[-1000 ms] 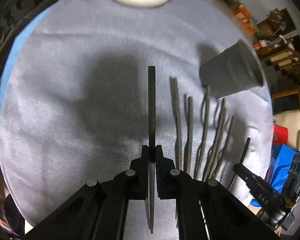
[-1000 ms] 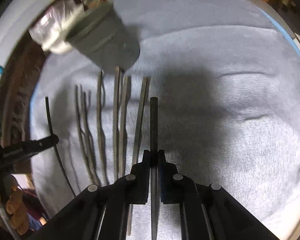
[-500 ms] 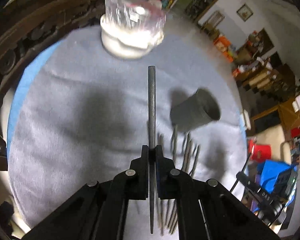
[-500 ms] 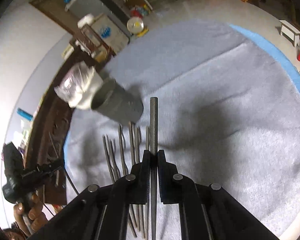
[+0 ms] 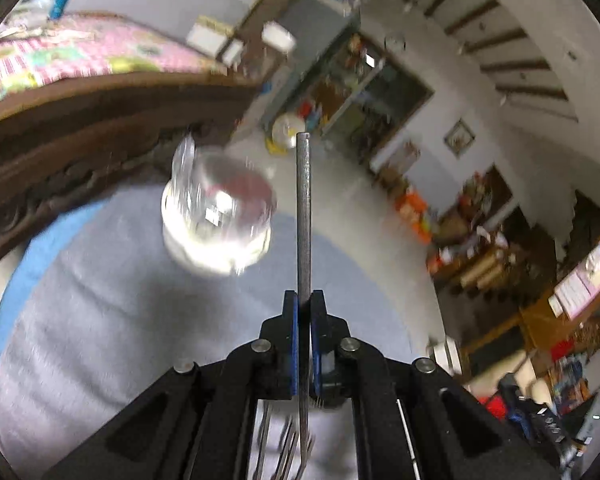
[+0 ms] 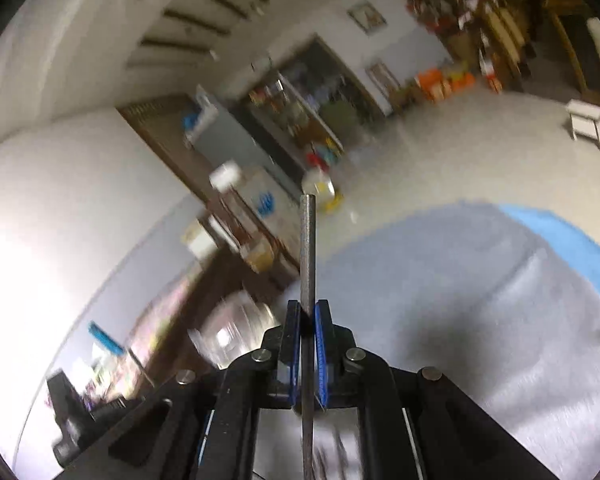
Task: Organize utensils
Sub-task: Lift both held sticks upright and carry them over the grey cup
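Clamping a thin grey utensil (image 5: pixel 303 216) edge-on, the left gripper (image 5: pixel 304 300) is held shut on it above the grey cloth (image 5: pixel 100 320), and the right gripper (image 6: pixel 308 312) likewise pinches a second utensil (image 6: pixel 308 248). More utensils (image 5: pixel 288 448) are glimpsed below the left fingers, so sorting is judged barely begun. Beyond the fingertips a blurred wrapped white container (image 5: pixel 216 216) is seen; no holder can be made out.
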